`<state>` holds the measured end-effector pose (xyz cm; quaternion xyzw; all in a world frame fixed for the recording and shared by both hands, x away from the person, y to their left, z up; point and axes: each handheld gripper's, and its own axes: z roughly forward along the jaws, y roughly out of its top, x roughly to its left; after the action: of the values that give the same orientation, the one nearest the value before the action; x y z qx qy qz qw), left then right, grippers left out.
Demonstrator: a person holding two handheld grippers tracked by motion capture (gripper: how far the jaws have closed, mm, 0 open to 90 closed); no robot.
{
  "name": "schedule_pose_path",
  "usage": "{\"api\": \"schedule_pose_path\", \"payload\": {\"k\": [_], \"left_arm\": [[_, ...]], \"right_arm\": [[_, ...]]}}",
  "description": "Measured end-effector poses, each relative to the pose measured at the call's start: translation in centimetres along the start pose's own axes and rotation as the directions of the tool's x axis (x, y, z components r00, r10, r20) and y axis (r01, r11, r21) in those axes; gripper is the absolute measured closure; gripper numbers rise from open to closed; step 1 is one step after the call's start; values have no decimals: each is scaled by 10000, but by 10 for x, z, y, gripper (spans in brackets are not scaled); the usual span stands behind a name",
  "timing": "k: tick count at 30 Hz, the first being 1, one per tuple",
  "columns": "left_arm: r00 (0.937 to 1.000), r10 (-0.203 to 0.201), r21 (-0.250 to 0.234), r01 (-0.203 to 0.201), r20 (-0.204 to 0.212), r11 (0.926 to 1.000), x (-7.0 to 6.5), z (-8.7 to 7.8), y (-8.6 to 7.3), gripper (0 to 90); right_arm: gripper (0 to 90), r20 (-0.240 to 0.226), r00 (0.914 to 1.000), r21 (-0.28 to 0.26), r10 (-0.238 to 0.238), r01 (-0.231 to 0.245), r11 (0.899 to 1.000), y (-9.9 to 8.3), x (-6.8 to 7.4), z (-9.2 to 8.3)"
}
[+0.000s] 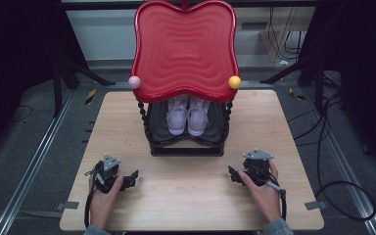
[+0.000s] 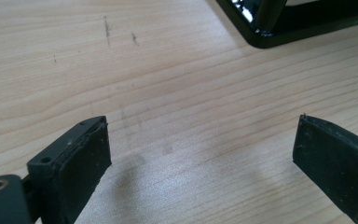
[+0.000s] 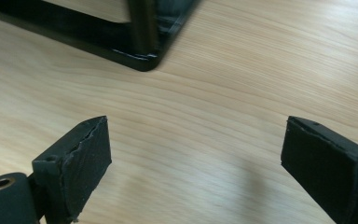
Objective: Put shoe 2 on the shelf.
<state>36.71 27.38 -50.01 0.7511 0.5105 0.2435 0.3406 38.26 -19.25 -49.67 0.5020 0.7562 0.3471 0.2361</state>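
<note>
A two-tier stand sits at the far middle of the wooden table (image 1: 191, 191). Its top is a glossy red wavy tray (image 1: 185, 49) with a pink ball (image 1: 134, 82) and a yellow ball (image 1: 234, 82) at its front corners. On the black lower shelf (image 1: 186, 139) rests a pair of white shoes (image 1: 187, 115), toes toward me. My left gripper (image 1: 129, 178) lies near the table's front left, open and empty (image 2: 200, 154). My right gripper (image 1: 235, 175) rests at the front right, open with bare wood between its jaws (image 3: 196, 154). The stand's black base corner (image 2: 265, 37) (image 3: 140, 58) lies ahead of each gripper.
Black twisted posts (image 1: 142, 117) carry the red tray above the shelf. Metal floor rails (image 1: 34, 161) run along both sides of the table, and cables (image 1: 342, 186) lie on the floor at the right. Bare wood stretches between the two grippers.
</note>
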Motion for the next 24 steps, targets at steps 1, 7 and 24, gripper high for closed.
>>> {"api": "schedule_pose_path", "payload": {"k": [1, 7, 24], "left_arm": [[10000, -26, 53, 26, -35, 10000, 0, 1, 0, 35], [9997, -93, 184, 97, -221, 9998, 2, 5, -1, 35], [9993, -192, 635, 211, -318, 9978, 5, 13, -2, 29]], "right_arm": [[89, 100, 9998, -39, 144, -144, 9999, -1, -5, 0], [93, 333, 9980, -155, 546, -541, 9984, -4, -21, 3], [96, 757, 9925, 149, 960, -974, 9951, -8, -32, 17]]}}
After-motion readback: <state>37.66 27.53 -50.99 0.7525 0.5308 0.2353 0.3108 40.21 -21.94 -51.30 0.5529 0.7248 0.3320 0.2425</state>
